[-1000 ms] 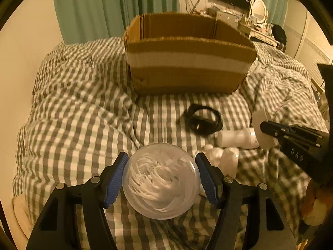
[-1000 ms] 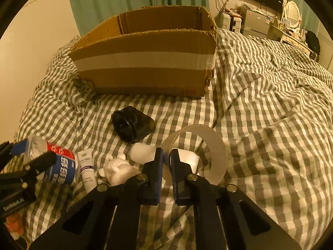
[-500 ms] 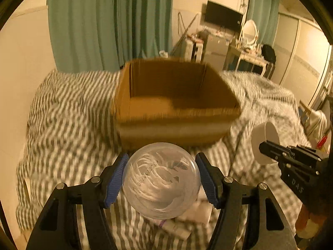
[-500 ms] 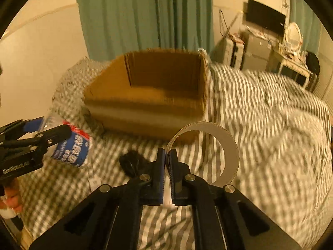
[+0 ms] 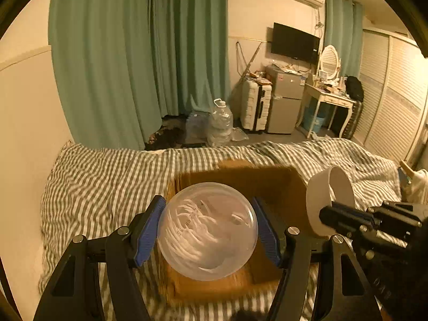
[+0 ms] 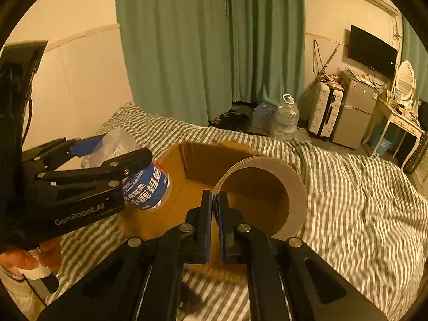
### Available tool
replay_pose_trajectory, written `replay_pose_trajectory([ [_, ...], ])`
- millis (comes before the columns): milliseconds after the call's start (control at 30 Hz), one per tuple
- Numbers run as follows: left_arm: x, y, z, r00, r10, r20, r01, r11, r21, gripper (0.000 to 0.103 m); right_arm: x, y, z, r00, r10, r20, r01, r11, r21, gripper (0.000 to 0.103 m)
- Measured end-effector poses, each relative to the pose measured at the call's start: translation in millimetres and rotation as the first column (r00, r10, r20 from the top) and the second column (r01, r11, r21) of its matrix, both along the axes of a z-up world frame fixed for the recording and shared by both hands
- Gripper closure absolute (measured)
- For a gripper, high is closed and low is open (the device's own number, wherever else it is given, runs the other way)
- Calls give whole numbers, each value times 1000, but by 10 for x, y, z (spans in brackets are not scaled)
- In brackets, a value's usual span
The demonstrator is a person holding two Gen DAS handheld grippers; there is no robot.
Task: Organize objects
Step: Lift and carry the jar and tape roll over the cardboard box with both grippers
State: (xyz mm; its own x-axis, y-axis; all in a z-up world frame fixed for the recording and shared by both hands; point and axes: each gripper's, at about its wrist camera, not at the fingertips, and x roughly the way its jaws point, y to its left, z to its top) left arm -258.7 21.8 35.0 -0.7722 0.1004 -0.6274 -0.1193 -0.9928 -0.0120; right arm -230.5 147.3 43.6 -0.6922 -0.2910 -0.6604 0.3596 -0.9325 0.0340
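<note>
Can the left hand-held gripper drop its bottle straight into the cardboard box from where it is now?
Probably yes. The left hand-held gripper holds the bottle above the near left part of the open cardboard box, which has no lid. The tape roll in the right hand-held gripper sits to its right, apart.

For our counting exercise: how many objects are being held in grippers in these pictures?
2. The plastic bottle sits clamped in the left gripper; the tape roll is pinched by its wall in the right gripper. Both hang over the cardboard box.
</note>
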Motion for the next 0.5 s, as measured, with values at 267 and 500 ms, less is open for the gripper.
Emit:
replay_pose_trajectory([
  [267, -857, 65, -605, 995, 5, 95, -4, 1000, -14, 35, -963, 116, -513, 994, 6, 114, 0, 999, -54, 99],
  [500, -1158, 141, -1036, 987, -5, 162, 14, 999, -50, 35, -1360, 302, -1013, 979, 3, 203, 6, 999, -44, 99],
])
